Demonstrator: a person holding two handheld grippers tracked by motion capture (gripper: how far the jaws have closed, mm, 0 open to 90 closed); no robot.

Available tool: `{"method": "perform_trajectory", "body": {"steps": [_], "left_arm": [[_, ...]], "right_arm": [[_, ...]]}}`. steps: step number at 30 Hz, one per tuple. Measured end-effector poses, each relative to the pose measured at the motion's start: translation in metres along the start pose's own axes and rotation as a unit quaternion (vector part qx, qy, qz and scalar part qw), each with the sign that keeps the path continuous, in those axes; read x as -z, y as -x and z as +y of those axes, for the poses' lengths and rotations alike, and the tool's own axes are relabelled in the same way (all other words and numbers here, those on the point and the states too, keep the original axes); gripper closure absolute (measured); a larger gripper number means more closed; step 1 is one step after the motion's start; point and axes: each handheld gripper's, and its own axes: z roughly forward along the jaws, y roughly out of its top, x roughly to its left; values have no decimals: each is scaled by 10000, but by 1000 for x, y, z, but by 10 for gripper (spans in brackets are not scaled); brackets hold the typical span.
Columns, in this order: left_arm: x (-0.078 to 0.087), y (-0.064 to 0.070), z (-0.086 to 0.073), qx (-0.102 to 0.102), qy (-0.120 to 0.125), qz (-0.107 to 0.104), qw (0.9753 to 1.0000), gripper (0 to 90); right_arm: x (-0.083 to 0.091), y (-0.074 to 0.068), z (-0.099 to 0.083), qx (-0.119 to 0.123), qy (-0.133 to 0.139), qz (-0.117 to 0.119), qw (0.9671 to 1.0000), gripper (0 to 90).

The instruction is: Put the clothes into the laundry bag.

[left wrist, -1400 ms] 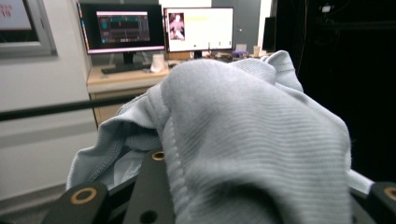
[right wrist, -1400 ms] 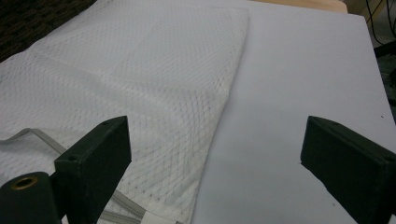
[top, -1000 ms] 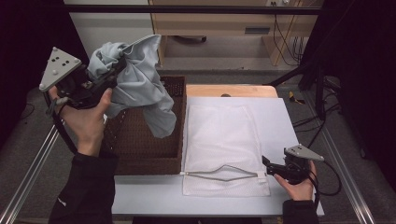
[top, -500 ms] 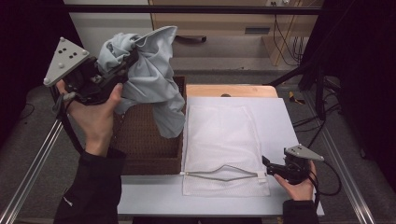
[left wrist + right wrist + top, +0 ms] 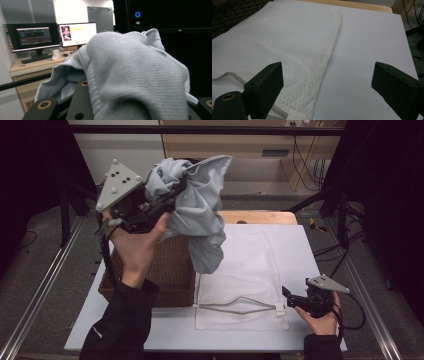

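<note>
My left gripper [image 5: 172, 192] is raised high above the table, shut on a pale grey-blue garment [image 5: 200, 215] that hangs down over the wicker basket [image 5: 170, 270] and the left edge of the white mesh laundry bag [image 5: 245, 270]. In the left gripper view the garment [image 5: 135, 75] drapes over the jaws and hides their tips. The mesh bag [image 5: 277, 45] lies flat on the white table, its zipped mouth [image 5: 240, 305] gaping at the near edge. My right gripper [image 5: 286, 295] rests open on the table at the bag's near right corner, with nothing between its jaws [image 5: 327, 82].
The dark wicker basket sits at the left of the white table top [image 5: 300, 245]. A wooden board [image 5: 260, 216] lies behind the bag. Metal frame rails [image 5: 40, 290] run along both sides. Monitors [image 5: 50, 35] stand on a desk beyond.
My left gripper has lifted the garment higher and carried it rightward, from over the basket toward the mesh bag. The right gripper has stayed put.
</note>
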Motion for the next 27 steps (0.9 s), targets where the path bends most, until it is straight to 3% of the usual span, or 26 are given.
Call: {"method": "perform_trajectory", "body": {"steps": [7, 13, 27], "left_arm": [[-21, 23, -7, 54, -51, -308, 9995, 676], [-40, 44, -24, 68, -202, -568, 9982, 675], [-84, 91, -84, 243, -716, -1140, 9906, 673]], "right_arm": [[2, 2, 0, -57, 45, -8, 10000, 107], [4, 2, 0, -91, 90, -7, 9999, 108], [5, 5, -1, -66, 100, -66, 9999, 112]]}}
